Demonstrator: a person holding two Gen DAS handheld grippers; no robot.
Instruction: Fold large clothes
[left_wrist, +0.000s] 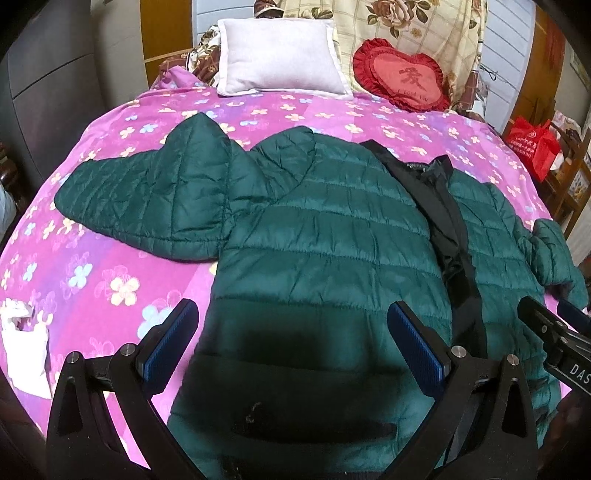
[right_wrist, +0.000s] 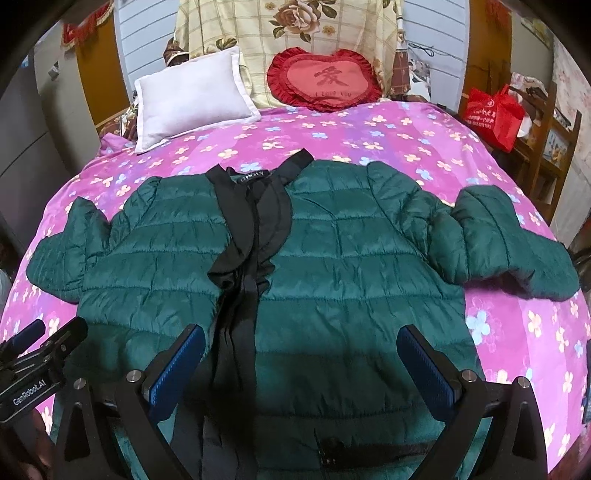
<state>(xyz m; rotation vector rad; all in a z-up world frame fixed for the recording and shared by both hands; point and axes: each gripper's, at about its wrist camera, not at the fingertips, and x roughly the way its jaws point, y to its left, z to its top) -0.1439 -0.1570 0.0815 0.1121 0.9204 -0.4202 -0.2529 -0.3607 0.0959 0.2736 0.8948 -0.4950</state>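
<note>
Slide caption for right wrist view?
Open right gripper over a green quilted jacket spread flat on a pink floral bedspread.

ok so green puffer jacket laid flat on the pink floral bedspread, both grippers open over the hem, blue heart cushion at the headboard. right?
One thing is off: the heart cushion is red, not blue, as the right wrist view shows. The rest holds: the green puffer jacket lies flat on the pink floral bedspread, and the left gripper and right gripper are both open over its hem.
</note>
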